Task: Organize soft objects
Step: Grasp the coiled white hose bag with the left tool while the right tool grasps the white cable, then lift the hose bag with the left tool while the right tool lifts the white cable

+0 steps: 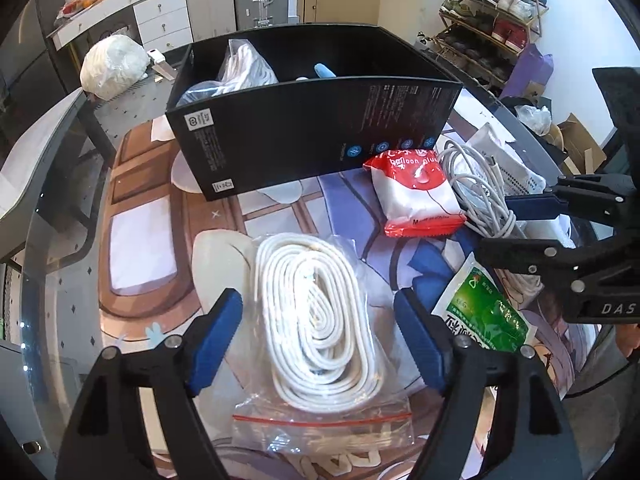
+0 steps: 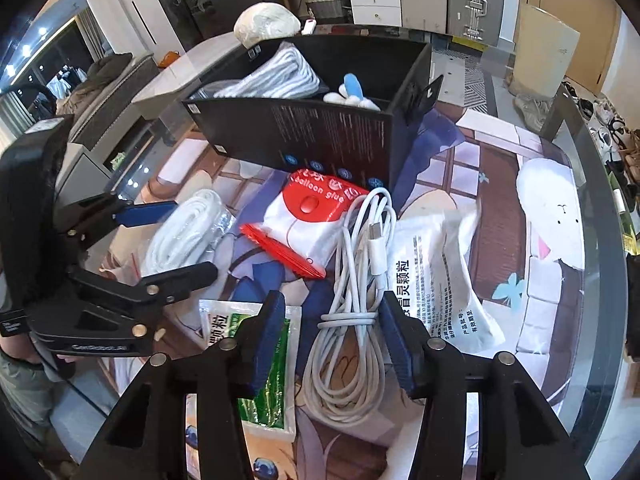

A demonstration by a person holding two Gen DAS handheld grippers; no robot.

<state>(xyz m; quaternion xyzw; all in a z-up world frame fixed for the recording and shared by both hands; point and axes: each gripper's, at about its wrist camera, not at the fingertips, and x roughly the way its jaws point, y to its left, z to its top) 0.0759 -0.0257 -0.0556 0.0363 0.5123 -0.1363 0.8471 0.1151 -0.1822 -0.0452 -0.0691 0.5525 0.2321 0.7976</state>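
Note:
My left gripper (image 1: 320, 328) is open and straddles a clear zip bag holding a coiled white cable (image 1: 316, 320); its blue pads stand just off the bag's sides. In the right wrist view the left gripper (image 2: 176, 240) and the bagged coil (image 2: 188, 224) appear at the left. My right gripper (image 2: 334, 340) is open over a loose white USB cable bundle (image 2: 352, 320) lying between its fingers. Behind stands an open black box (image 1: 312, 136) holding a bagged white cloth (image 1: 248, 68). A red-and-white packet (image 2: 316, 220), a green packet (image 2: 276, 360) and a white packet (image 2: 436, 276) lie around.
Everything lies on a printed mat (image 2: 500, 184) over a round glass table (image 2: 600, 280). A white wrapped bundle (image 1: 112, 64) sits at the far edge behind the box. A shoe rack (image 1: 492, 20) and drawers stand beyond the table.

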